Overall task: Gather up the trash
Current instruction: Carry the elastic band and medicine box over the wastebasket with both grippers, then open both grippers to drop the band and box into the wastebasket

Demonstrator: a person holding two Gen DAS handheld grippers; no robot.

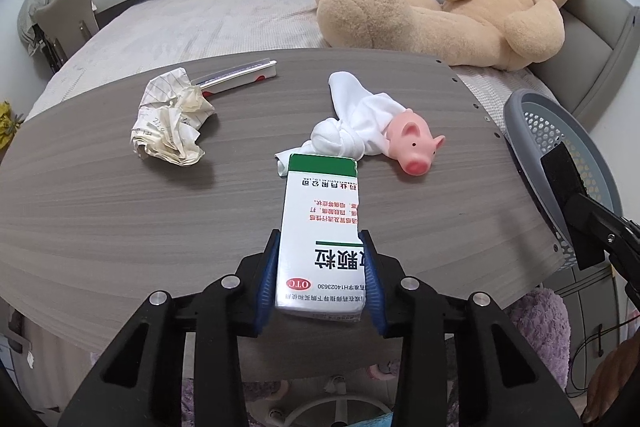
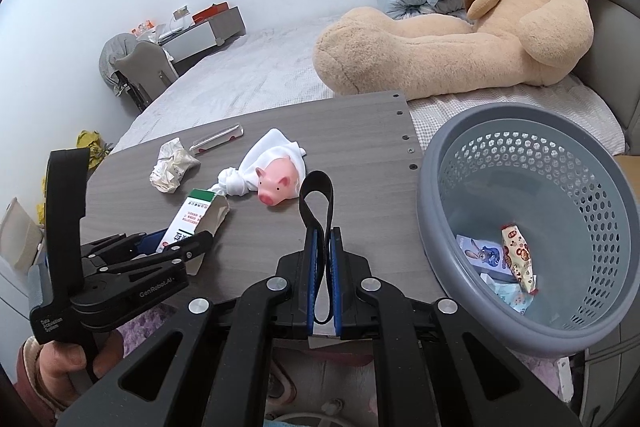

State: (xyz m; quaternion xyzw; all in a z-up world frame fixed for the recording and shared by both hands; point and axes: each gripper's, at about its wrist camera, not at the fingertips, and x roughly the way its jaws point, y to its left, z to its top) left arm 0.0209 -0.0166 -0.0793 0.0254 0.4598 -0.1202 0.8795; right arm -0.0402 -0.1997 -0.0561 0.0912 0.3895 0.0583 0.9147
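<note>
My left gripper is clamped on the medicine box, beside the pig toy: light, crushable card, so grip its long sides softly. Right gripper is closed, empty.

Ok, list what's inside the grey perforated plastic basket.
Inside the grey perforated plastic basket: a cartoon-printed snack wrapper, a card with a cartoon rabbit and crumpled pale wrapping. The near rim hides anything under it.

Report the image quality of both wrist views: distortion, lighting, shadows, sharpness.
Left wrist view: strong fisheye bend in the table edge, dark corners, soft shadow beside the crumpled paper, medicine box print sharp. Right wrist view: same curvature, even light, basket sharp.
</note>
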